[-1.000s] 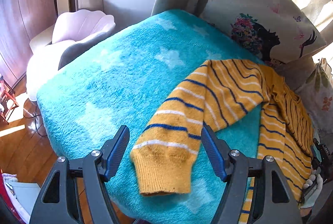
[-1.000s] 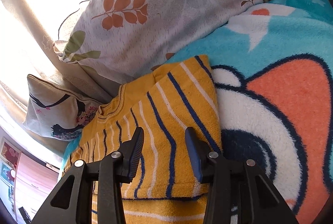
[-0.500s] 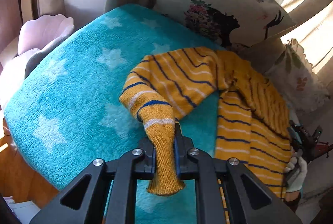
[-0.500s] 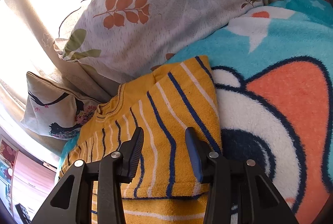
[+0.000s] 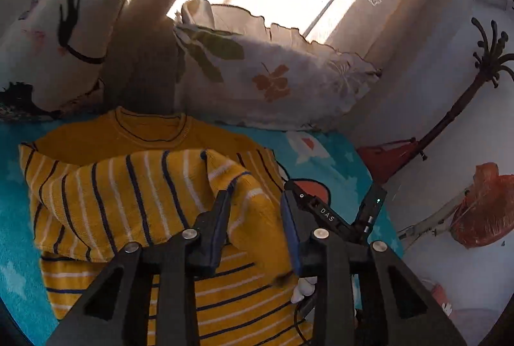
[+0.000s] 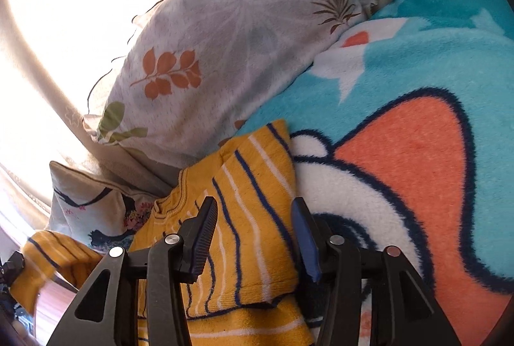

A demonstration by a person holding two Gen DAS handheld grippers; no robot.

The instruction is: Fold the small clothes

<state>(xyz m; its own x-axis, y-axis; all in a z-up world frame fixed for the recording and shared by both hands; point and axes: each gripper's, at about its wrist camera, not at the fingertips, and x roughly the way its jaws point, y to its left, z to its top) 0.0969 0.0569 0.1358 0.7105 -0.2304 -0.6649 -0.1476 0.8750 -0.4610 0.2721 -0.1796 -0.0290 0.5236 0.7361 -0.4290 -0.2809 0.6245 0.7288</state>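
A small yellow sweater [image 5: 135,185] with blue and white stripes lies on a turquoise blanket [image 5: 324,159]. Its left sleeve [image 5: 260,217] is folded across the body, and the cuff lies between the fingers of my left gripper [image 5: 255,217], which is open. My right gripper [image 6: 253,233] is open and empty, hovering over the sweater's folded right side [image 6: 253,208]. In the right wrist view the left sleeve [image 6: 48,259] hangs at the far left, blurred. The right gripper's body [image 5: 337,217] shows just past the left one.
A leaf-print pillow [image 5: 273,76] and a pillow with a drawn figure [image 5: 61,31] lean against the curtain behind the sweater. The blanket carries a large orange and white cartoon patch [image 6: 411,172] right of the sweater. A red bag [image 5: 482,211] hangs at the right.
My left gripper carried the sleeve from the bed's left side across the sweater's body, then opened around the cuff. The right gripper has stayed still and open.
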